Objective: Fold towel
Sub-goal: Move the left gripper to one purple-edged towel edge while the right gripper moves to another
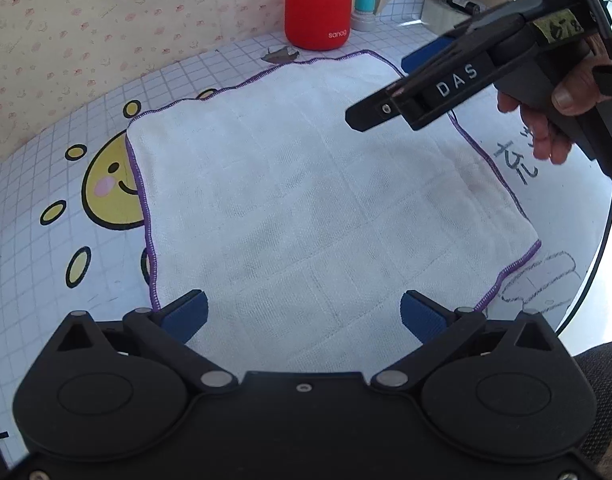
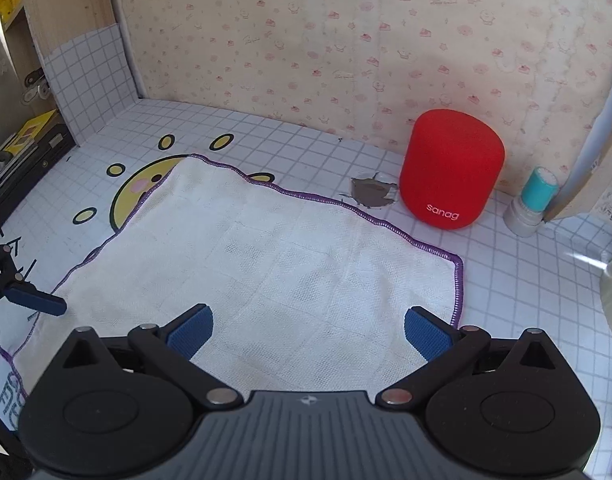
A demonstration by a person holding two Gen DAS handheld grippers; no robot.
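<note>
Holding both units over the work surface, I count two grippers, each with two blue pads. My left gripper (image 1: 304,316) has its jaws spread wide and grips nothing; it hangs over the near edge of the towel (image 1: 306,200). My right gripper (image 2: 309,332) also has its jaws spread fully, with nothing between the pads, above the towel's near right portion. From the left wrist view the right unit comes in from the upper right, held by a hand (image 1: 553,120), and its body reads "DAS".

One towel: white, purple stitched hem, lying flat and unfolded on the gridded table cover (image 2: 505,280). All four hems lie free; its left side covers part of one yellow smiling-sun print (image 1: 106,184).

Open room lies right of the towel and behind its far hem. One red cylindrical speaker (image 2: 451,172) marked "sanag" stands near the wall, clear of the far hem. One small teal-capped container (image 2: 533,200) stands to its right. One torn patch (image 2: 373,192) in the cover lies between speaker and hem. Handwritten marks sit on the cover right of the towel; I cannot read them
</note>
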